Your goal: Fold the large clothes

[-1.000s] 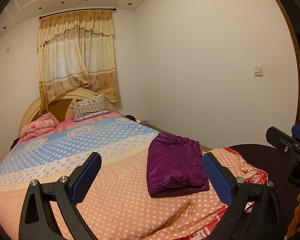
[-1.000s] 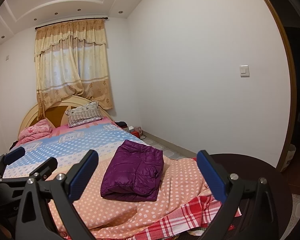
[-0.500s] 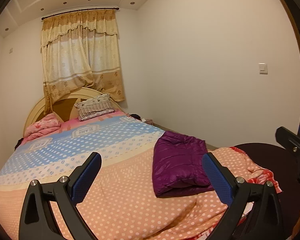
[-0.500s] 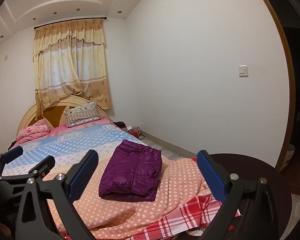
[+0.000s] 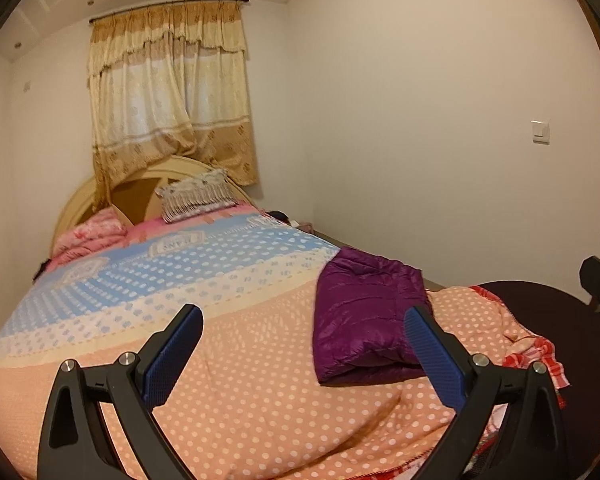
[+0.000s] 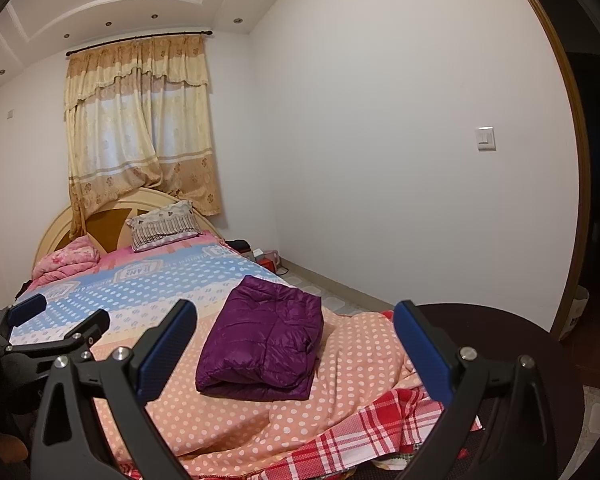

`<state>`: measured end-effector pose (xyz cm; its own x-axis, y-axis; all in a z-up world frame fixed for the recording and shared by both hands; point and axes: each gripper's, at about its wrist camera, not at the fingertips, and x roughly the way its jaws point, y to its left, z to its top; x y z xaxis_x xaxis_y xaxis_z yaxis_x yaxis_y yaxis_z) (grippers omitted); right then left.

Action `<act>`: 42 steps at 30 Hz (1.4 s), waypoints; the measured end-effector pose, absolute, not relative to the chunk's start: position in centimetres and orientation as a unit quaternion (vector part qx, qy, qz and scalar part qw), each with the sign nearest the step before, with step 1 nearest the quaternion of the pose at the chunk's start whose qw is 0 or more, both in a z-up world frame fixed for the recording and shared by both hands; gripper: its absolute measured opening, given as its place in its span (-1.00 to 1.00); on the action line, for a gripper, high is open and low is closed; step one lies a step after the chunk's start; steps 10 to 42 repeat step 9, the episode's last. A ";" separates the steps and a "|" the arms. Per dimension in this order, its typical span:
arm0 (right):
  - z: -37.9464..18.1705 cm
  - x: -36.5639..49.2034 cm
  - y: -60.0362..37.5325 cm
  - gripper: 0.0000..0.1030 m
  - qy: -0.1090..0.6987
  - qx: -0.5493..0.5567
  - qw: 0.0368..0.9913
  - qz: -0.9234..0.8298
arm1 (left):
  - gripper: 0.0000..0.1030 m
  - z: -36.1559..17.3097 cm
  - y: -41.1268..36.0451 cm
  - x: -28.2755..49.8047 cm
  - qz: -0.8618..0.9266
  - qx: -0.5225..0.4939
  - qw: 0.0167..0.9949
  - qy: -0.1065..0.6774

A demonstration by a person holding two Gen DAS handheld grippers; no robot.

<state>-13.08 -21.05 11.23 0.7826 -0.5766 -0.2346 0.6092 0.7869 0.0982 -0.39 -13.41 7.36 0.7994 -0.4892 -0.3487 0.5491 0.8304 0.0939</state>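
Observation:
A purple padded jacket lies folded into a neat block on the orange dotted bedspread near the foot of the bed; it also shows in the right wrist view. My left gripper is open and empty, held above the bed to the left of the jacket; it also shows in the right wrist view. My right gripper is open and empty, held back from the jacket, which shows between its fingers.
A striped pillow and a pink quilt lie at the headboard. A red checked cloth hangs at the bed's foot. A dark round table stands on the right. Small items sit on the floor by the wall.
Both grippers have drifted slightly back and left, so the jacket sits further right in the left view. The jacket itself has not moved. Both grippers stay open.

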 end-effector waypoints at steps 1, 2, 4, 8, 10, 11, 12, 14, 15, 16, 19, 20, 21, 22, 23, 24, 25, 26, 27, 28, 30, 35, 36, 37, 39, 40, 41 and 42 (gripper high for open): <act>11.2 -13.1 -21.0 0.96 0.096 0.085 0.940 -0.315 | 0.96 7.3 -13.4 -0.2 -0.280 0.091 0.942 0.163; 11.2 -13.1 -21.0 0.96 0.096 0.086 0.940 -0.315 | 0.96 7.2 -13.3 0.1 -0.281 0.088 0.941 0.168; 11.2 -13.0 -21.1 0.96 0.099 0.086 0.940 -0.316 | 0.96 6.9 -13.2 0.7 -0.281 0.086 0.939 0.175; 10.7 -12.8 -21.7 0.96 0.106 0.097 0.937 -0.318 | 0.96 6.5 -12.9 1.7 -0.268 0.085 0.942 0.183; 10.5 -12.8 -21.9 0.96 0.108 0.100 0.936 -0.320 | 0.96 6.4 -12.8 2.0 -0.266 0.084 0.942 0.185; 10.5 -12.8 -21.9 0.96 0.108 0.100 0.936 -0.320 | 0.96 6.4 -12.8 2.0 -0.266 0.084 0.942 0.185; 10.5 -12.8 -21.9 0.96 0.108 0.100 0.936 -0.320 | 0.96 6.4 -12.8 2.0 -0.266 0.084 0.942 0.185; 10.5 -12.8 -21.9 0.96 0.108 0.100 0.936 -0.320 | 0.96 6.4 -12.8 2.0 -0.266 0.084 0.942 0.185; 10.5 -12.8 -21.9 0.96 0.108 0.100 0.936 -0.320 | 0.96 6.4 -12.8 2.0 -0.266 0.084 0.942 0.185; 10.5 -12.8 -21.9 0.96 0.108 0.100 0.936 -0.320 | 0.96 6.4 -12.8 2.0 -0.266 0.084 0.942 0.185; 10.5 -12.8 -21.9 0.96 0.108 0.100 0.936 -0.320 | 0.96 6.4 -12.8 2.0 -0.266 0.084 0.942 0.185; 10.5 -12.8 -21.9 0.96 0.108 0.100 0.936 -0.320 | 0.96 6.4 -12.8 2.0 -0.266 0.084 0.942 0.185; 10.5 -12.8 -21.9 0.96 0.108 0.100 0.936 -0.320 | 0.96 6.4 -12.8 2.0 -0.266 0.084 0.942 0.185; 10.5 -12.8 -21.9 0.96 0.108 0.100 0.936 -0.320 | 0.96 6.4 -12.8 2.0 -0.266 0.084 0.942 0.185; 10.5 -12.8 -21.9 0.96 0.108 0.100 0.936 -0.320 | 0.96 6.4 -12.8 2.0 -0.266 0.084 0.942 0.185; 10.5 -12.8 -21.9 0.96 0.108 0.100 0.936 -0.320 | 0.96 6.4 -12.8 2.0 -0.266 0.084 0.942 0.185; 10.5 -12.8 -21.9 0.96 0.108 0.100 0.936 -0.320 | 0.96 6.4 -12.8 2.0 -0.266 0.084 0.942 0.185; 10.5 -12.8 -21.9 0.96 0.108 0.100 0.936 -0.320 | 0.96 6.4 -12.8 2.0 -0.266 0.084 0.942 0.185; 10.5 -12.8 -21.9 0.96 0.108 0.100 0.936 -0.320 | 0.96 6.4 -12.8 2.0 -0.266 0.084 0.942 0.185; 10.5 -12.8 -21.9 0.96 0.108 0.100 0.936 -0.320 | 0.96 6.4 -12.8 2.0 -0.266 0.084 0.942 0.185; 10.5 -12.8 -21.9 0.96 0.108 0.100 0.936 -0.320 | 0.96 6.4 -12.8 2.0 -0.266 0.084 0.942 0.185; 10.5 -12.8 -21.9 0.96 0.108 0.100 0.936 -0.320 | 0.96 6.4 -12.8 2.0 -0.266 0.084 0.942 0.185; 10.5 -12.8 -21.9 0.96 0.108 0.100 0.936 -0.320 | 0.96 6.4 -12.8 2.0 -0.266 0.084 0.942 0.185; 10.5 -12.8 -21.9 0.96 0.108 0.100 0.936 -0.320 | 0.96 6.4 -12.8 2.0 -0.266 0.084 0.942 0.185; 10.5 -12.8 -21.9 0.96 0.108 0.100 0.936 -0.320 | 0.96 6.4 -12.8 2.0 -0.266 0.084 0.942 0.185; 10.5 -12.8 -21.9 0.96 0.108 0.100 0.936 -0.320 | 0.96 6.4 -12.8 2.0 -0.266 0.084 0.942 0.185; 10.5 -12.8 -21.9 0.96 0.108 0.100 0.936 -0.320 | 0.96 6.4 -12.8 2.0 -0.266 0.084 0.942 0.185; 10.5 -12.8 -21.9 0.96 0.108 0.100 0.936 -0.320 | 0.96 6.4 -12.8 2.0 -0.266 0.084 0.942 0.185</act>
